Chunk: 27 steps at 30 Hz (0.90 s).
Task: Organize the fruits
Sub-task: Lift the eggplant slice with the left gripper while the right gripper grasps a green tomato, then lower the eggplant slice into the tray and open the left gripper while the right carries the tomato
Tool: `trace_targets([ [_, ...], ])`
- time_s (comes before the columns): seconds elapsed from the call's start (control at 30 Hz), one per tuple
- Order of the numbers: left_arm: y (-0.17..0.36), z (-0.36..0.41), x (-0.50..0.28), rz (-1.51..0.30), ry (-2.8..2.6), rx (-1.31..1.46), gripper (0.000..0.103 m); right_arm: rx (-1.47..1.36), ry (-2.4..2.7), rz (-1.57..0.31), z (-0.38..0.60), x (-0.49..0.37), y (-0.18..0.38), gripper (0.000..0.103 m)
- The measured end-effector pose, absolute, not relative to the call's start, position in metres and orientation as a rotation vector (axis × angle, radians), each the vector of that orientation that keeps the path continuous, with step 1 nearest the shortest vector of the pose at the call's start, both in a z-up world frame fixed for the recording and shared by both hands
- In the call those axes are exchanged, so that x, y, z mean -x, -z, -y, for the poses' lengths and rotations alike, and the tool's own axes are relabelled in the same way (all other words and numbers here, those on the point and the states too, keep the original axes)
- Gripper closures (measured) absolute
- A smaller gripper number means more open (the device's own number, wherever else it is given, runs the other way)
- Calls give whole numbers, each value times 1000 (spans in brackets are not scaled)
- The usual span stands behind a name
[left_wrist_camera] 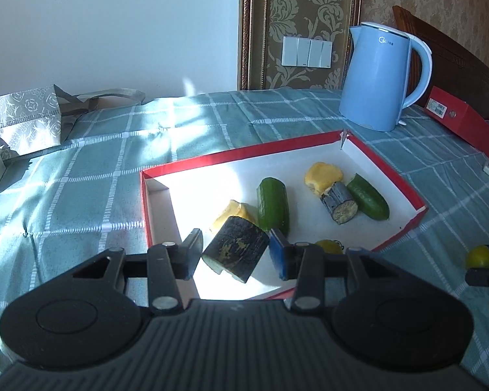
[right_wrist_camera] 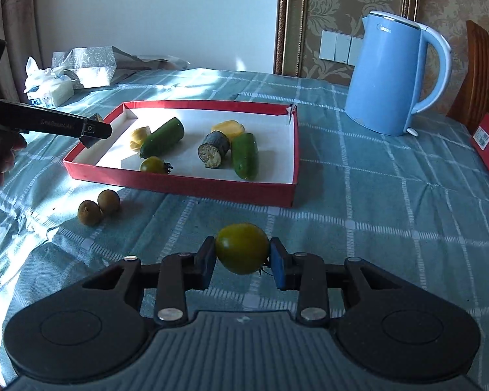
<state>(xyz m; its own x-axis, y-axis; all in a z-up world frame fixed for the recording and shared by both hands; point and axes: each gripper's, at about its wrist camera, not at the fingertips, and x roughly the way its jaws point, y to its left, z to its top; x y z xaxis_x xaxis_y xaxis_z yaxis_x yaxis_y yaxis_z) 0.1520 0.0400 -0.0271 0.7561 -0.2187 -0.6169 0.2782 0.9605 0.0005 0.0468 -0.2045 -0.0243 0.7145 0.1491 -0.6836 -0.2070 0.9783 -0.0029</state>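
**Both tongs loaded over the red box**

The left tongs (left_wrist_camera: 234, 254) are clenched on a dark eggplant chunk (left_wrist_camera: 236, 252), a short rough-skinned cylinder held above the near-left part of the box (right_wrist_camera: 179, 182), its pale cut face tilted down and left. The right tongs (right_wrist_camera: 243, 254) grip a round, smooth green tomato (right_wrist_camera: 242, 247) at medium spread, above the desk (right_wrist_camera: 375, 228) just outside the box's near wall.

Inside the shallow white-lined cardboard box lie two glossy cucumbers (right_wrist_camera: 162, 137), their long axes slanted, a second eggplant piece (right_wrist_camera: 213, 148) showing its seedy end, yellow pieces (right_wrist_camera: 228, 128) and another tomato (right_wrist_camera: 153, 165). Two brown longans (right_wrist_camera: 98, 207) touch on the checked cloth. A blue kettle (right_wrist_camera: 391, 75) stands behind.
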Motion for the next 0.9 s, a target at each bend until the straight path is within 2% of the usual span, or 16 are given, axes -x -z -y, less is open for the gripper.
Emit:
trace_targets([
  [0.27,53,-29,-169,-724,265,-140,63,64,-164,-776,215,-43,29,69],
  [0.33,52,-27,-167,-704,254,-165,56,64,-169,-782,214,-45,32,69],
  [0.4,49,-28,-162,-678,238,-179,41,70,-179,-780,212,-47,32,69],
  [0.47,41,-30,-155,-644,219,-183,36,77,-191,-772,208,-50,29,69],
  [0.57,26,-36,-139,-592,186,-183,34,91,-213,-741,201,-56,21,69],
  [0.73,3,-56,-94,-532,153,-104,23,132,-251,-677,185,-78,1,69],
  [0.9,0,-73,-58,-549,121,-60,21,182,-279,-659,166,-111,0,69],
])
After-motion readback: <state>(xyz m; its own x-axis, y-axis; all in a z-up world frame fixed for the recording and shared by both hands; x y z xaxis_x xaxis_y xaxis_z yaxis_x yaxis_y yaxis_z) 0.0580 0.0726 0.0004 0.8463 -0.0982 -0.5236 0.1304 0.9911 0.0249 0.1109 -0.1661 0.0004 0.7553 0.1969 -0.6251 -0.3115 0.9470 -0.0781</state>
